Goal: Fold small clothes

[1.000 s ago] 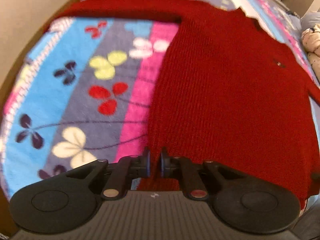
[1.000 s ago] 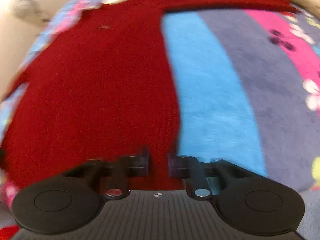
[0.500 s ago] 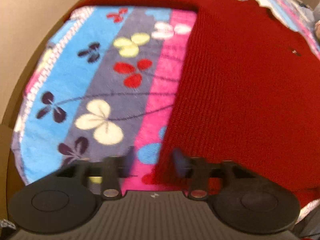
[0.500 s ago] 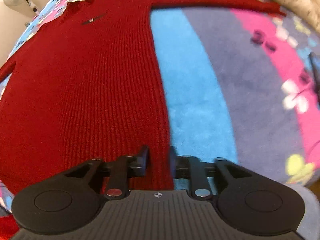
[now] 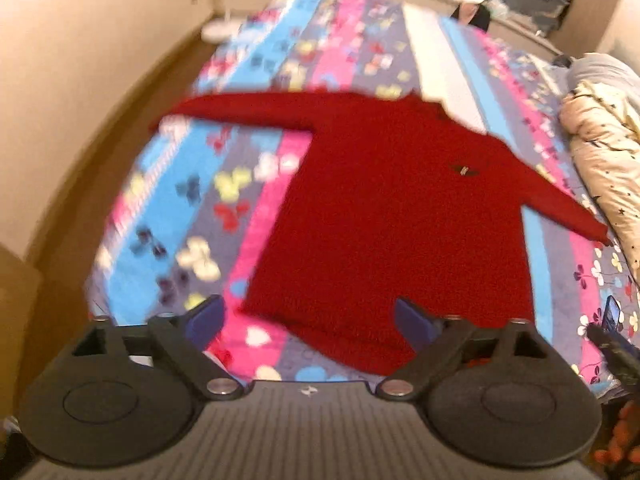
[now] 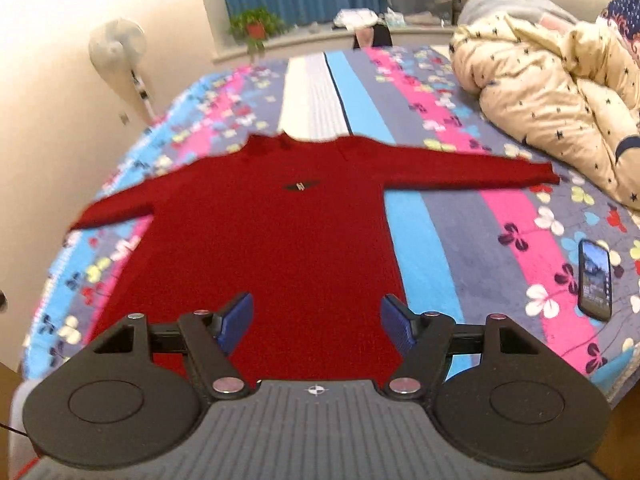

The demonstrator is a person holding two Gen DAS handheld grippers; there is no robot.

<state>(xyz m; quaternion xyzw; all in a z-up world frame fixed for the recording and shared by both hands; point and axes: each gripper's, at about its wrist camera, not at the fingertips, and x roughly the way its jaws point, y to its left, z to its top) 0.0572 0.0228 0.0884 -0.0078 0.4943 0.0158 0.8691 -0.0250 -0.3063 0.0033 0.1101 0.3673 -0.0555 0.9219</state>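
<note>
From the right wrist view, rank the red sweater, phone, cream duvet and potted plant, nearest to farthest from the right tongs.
1. Red sweater: spread flat right below the open right tongs.
2. Phone: on the blanket, far right.
3. Cream duvet: bunched at upper right.
4. Potted plant: on the sill by the curtain.

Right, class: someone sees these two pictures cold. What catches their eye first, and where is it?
A red knit sweater lies flat, sleeves spread, in the middle of a striped floral blanket. A cream star-print duvet is bundled at the far right of the bed, and a smartphone lies on the blanket beside the sweater's right side.
</note>
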